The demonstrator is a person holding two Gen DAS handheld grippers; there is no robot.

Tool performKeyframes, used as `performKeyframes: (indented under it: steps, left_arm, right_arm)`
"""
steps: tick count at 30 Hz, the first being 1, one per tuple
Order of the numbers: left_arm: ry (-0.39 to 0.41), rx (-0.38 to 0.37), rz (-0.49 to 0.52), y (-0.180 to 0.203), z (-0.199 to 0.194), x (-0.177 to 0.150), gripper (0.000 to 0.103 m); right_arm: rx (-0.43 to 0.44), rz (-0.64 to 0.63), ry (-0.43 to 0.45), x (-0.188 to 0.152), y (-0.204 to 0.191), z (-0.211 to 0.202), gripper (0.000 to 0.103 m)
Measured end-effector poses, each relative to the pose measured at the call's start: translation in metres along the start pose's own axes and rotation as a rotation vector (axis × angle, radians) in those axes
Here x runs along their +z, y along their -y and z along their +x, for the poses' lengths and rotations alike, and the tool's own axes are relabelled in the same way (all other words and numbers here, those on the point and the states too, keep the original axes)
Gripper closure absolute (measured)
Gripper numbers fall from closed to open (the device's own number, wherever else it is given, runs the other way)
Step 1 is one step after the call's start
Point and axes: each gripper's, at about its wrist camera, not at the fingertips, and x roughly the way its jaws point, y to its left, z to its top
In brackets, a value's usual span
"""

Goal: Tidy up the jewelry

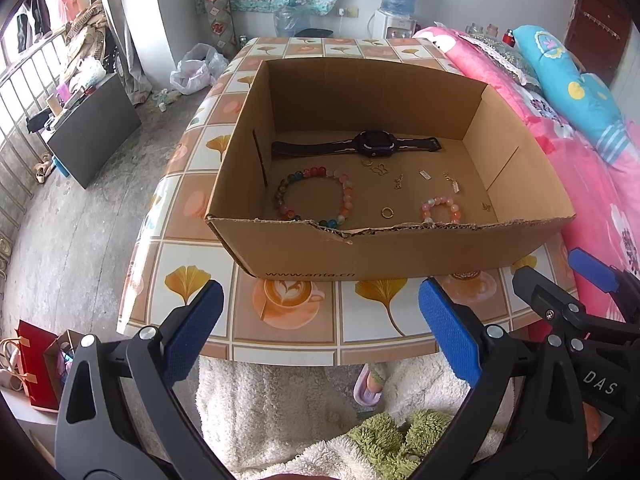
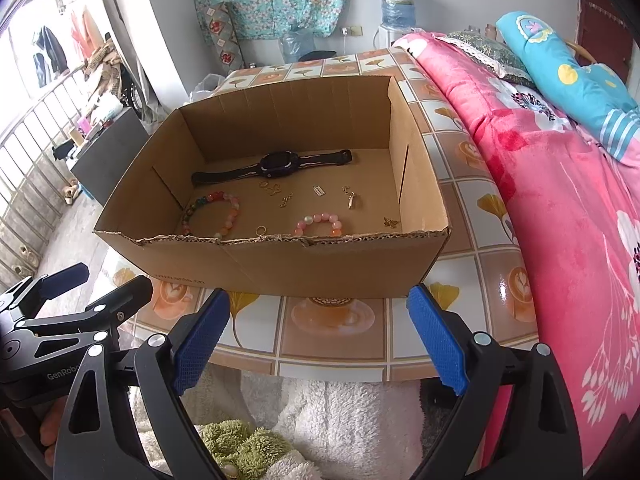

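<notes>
- The jewelry lies loose on the floor of an open brown cardboard box [image 1: 304,248]: a large multicoloured bead bracelet [image 1: 314,196] near left, a small pink bead bracelet [image 1: 439,210] near right, a gold ring [image 1: 387,212] between them, and tiny gold charms [image 1: 424,174] scattered mid-floor.
- The beads probably handle light, hard and slippery; pinching across one side of a loop seems surest.
- A black strap watch [image 1: 360,145] lies farther back, long axis left to right.
- The left gripper [image 1: 320,332] and the right gripper [image 2: 320,332] hover near the tiled table [image 1: 304,320], both spread wide and holding nothing.
</notes>
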Motion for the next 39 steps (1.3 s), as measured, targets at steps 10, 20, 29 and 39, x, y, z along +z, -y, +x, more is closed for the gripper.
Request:
performKeyframes:
  steps: [10, 20, 29, 39]
  left_arm:
    - [-0.004, -0.002, 0.000, 0.002, 0.001, 0.002, 0.009]
    - [-0.008, -0.005, -0.002, 0.001, 0.002, 0.004, 0.009]
    - [-0.014, -0.006, -0.005, 0.001, 0.005, 0.006, 0.009]
    - [-0.050, -0.014, -0.009, 0.001, 0.015, 0.007, 0.009]
  right_arm:
    - [0.000, 0.000, 0.000, 0.000, 0.000, 0.000, 0.015]
    - [-0.001, 0.001, -0.002, 0.001, 0.001, 0.001, 0.015]
    - [-0.005, 0.002, -0.009, 0.003, 0.003, 0.004, 0.015]
    - [-0.014, 0.008, -0.035, 0.005, 0.002, 0.010, 0.015]
